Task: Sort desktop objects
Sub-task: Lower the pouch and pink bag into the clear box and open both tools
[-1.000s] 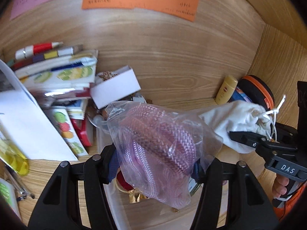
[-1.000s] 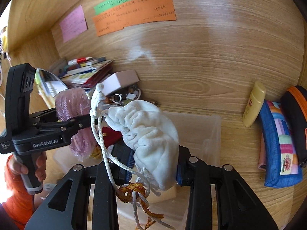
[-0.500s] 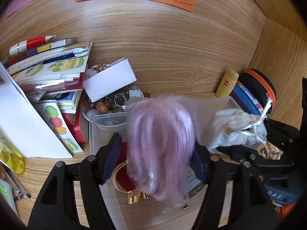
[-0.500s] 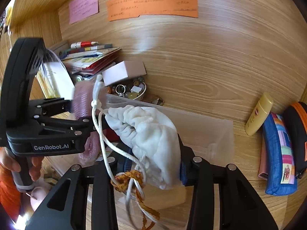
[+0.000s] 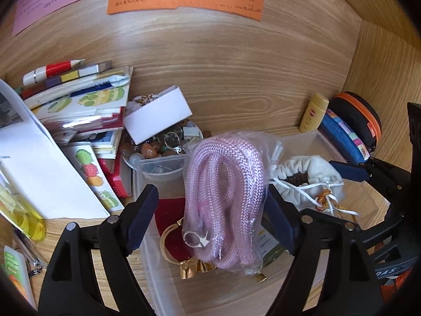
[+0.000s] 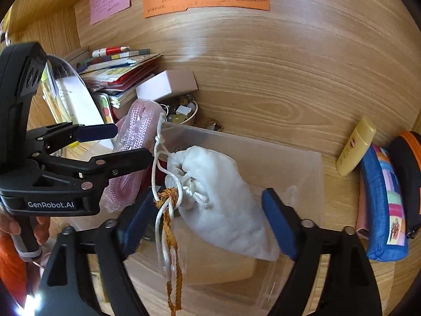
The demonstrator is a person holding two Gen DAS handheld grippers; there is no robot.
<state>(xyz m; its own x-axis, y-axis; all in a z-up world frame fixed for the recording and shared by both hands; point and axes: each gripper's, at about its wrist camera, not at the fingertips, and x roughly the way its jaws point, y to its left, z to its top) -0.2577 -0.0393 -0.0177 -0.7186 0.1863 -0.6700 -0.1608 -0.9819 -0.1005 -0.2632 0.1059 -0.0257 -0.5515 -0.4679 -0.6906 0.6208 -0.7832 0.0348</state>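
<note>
A clear plastic bin [image 5: 163, 173] [image 6: 289, 163] stands on the wooden desk. A bag of pink braided rope [image 5: 226, 200] [image 6: 131, 142] lies in its left part between the spread jaws of my left gripper [image 5: 213, 210], which is open. A white drawstring pouch [image 6: 223, 205] [image 5: 307, 173] with an orange cord lies in the bin between the spread jaws of my right gripper [image 6: 208, 221], which is open. The bin also holds a red item with a gold cord [image 5: 171, 226].
A pile of booklets and pens [image 5: 79, 110] lies left of the bin. A white box [image 5: 158, 118] sits on a bowl of beads [image 5: 160, 150] behind it. A yellow tube [image 6: 355, 144], a blue pouch [image 6: 384, 205] and a black case [image 5: 357, 118] stand right.
Both grippers went down over the bin and opened. The pink rope bag and the white pouch were let go and now lie in the bin.
</note>
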